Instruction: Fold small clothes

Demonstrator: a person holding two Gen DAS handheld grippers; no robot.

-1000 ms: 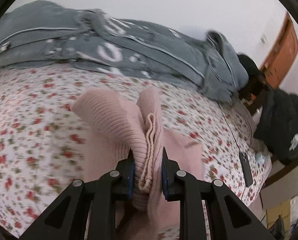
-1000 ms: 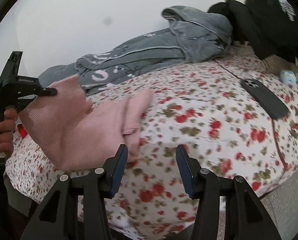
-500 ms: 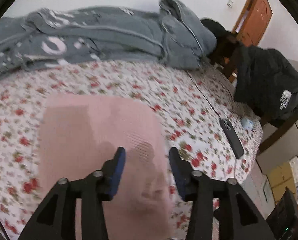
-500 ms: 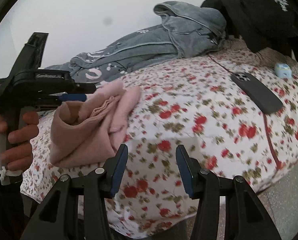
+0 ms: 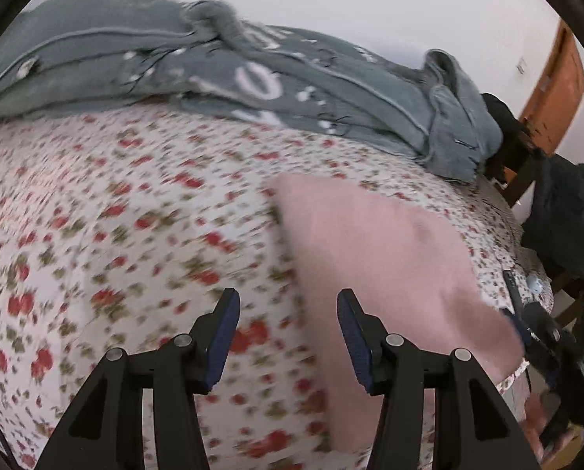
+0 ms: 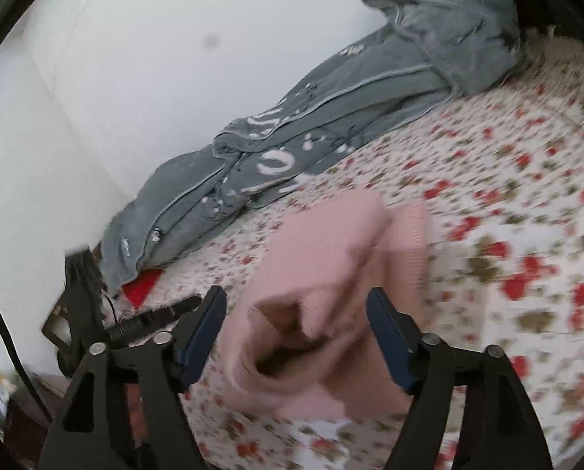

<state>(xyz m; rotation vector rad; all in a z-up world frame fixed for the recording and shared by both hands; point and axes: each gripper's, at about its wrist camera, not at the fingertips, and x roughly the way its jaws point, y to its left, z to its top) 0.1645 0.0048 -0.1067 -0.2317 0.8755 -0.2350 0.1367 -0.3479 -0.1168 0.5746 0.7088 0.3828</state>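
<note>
Right wrist view: the right gripper [image 6: 296, 333] is spread wide around the near, gaping edge of the pink knit garment [image 6: 331, 274], which lies folded on the floral bedsheet [image 6: 527, 235]. The left gripper [image 5: 288, 337] is spread and empty, with the garment just to its right. Judgement: close on all layers of that edge together, then fold across evenly.

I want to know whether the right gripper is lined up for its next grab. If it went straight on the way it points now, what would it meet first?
Most likely the pink knit garment. The right gripper is open, and the garment's bunched near edge lies between its fingers, just ahead. The picture is blurred, so depth is uncertain. The floral bedsheet lies beneath.
</note>
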